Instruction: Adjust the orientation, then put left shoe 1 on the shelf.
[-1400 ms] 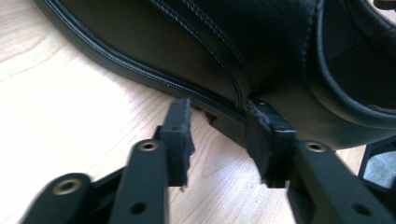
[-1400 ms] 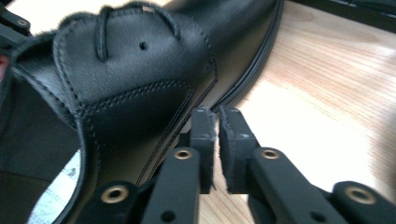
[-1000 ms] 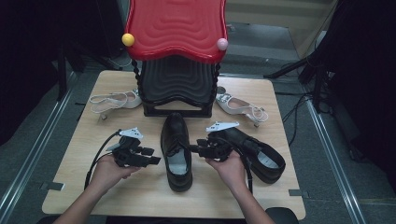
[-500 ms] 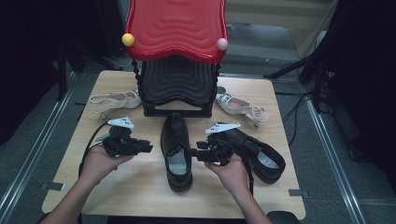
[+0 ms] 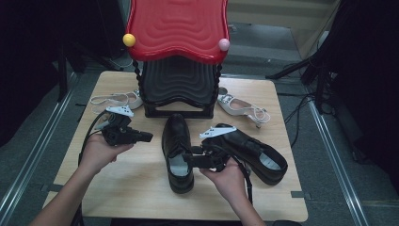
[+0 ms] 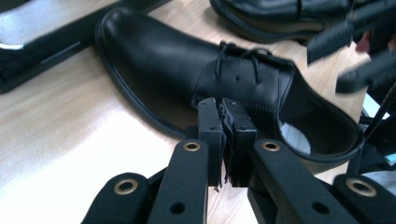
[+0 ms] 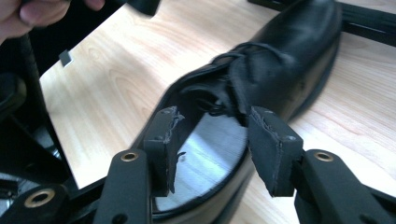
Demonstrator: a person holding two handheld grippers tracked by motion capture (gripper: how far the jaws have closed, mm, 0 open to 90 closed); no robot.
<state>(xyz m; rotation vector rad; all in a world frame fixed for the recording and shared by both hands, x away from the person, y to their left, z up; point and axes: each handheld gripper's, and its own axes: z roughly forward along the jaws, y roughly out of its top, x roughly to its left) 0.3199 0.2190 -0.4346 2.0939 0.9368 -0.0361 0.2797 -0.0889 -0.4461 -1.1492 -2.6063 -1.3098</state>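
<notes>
High view: dim, soft, dark surroundings, light wooden table lit from above. Left gripper view: glare bleaches tabletop lower left, sheen on glossy black leather lace-up shoe. Right gripper view: shoe motion-blurred, jaws sharp.

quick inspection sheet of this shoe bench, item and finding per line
surface: wooden table, bare at front
job's things: black lace-up shoe lying mid-table, toe towards rack; second black shoe to its right
clutter: two pale strappy sandals flanking the rack
grippers: left gripper shut, nothing between its pads, left of the shoe; right gripper open at the shoe's opening
cables: black cable trailing from left gripper
surroundings: black rack with red top, dark floor
</notes>
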